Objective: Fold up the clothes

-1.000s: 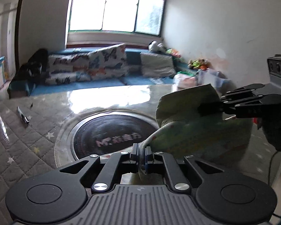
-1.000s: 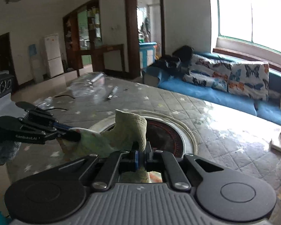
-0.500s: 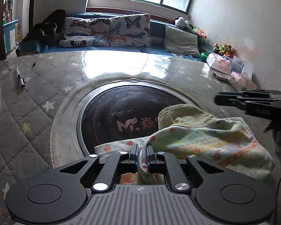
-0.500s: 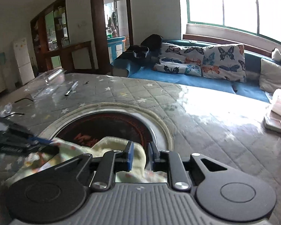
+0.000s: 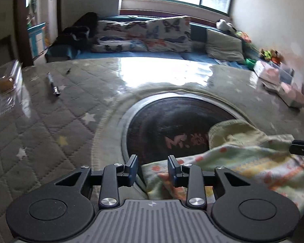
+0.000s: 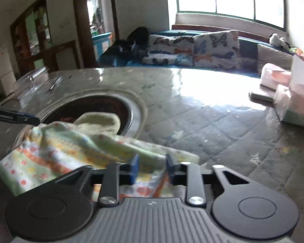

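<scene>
Small printed garment [image 5: 243,162], pale green with orange dots and stripes, heaped in a loose, rumpled fold on the tabletop [image 5: 60,131], partly across the dark round inset [image 5: 172,121] and its steel ring [image 5: 125,137]. Ribbed cuff [image 5: 229,133] poking out at the far side, not tucked under. Left tongs [image 5: 152,166] spread wide, gripping nothing, one corner of the cloth lying low between the jaws and close against the right-hand finger. Right tongs [image 6: 153,167] likewise spread wide and holding nothing, with a raised ridge of cloth running between the jaws just below them; impossible to say whether either finger actually touches fabric. Both low over opposite ends of the piece. Likely trouble from here: a snag on pulling away, since a finger that close could drag the corner along and undo the fold. Also likely: a pinch that catches only the top layer of the ridge, so the layers part when lifted. Probably some sliding too, given the glossy cover and the smooth inset under a light, limp cloth, with the step at the ring liable to catch an edge. Cuff apt to spoil any next fold unless squared first. Pen [image 5: 53,86] well apart to the left, no hazard.
</scene>
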Tool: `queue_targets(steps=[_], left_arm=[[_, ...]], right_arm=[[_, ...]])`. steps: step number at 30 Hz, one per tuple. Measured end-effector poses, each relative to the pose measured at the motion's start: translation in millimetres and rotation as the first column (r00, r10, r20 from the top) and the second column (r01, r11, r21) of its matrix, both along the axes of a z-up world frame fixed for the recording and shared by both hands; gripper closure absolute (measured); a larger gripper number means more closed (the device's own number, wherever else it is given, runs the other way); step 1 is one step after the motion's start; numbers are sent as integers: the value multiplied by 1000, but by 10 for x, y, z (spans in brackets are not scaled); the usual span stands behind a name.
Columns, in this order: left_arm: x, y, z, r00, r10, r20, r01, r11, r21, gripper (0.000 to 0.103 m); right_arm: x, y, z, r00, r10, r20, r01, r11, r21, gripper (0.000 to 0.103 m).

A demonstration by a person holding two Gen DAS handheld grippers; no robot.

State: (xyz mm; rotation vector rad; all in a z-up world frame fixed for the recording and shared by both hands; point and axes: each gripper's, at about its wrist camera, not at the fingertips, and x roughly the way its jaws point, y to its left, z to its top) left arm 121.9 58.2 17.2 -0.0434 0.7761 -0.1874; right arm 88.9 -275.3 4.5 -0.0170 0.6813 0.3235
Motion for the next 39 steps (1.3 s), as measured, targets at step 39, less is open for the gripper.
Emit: queue_targets(steps=[39], left_arm=[[-771, -1125, -157, 911, -410, 55, 413, 903, -115, 70]], right_arm=[[552, 731, -107, 988, 137, -74, -135, 990, 33, 90]])
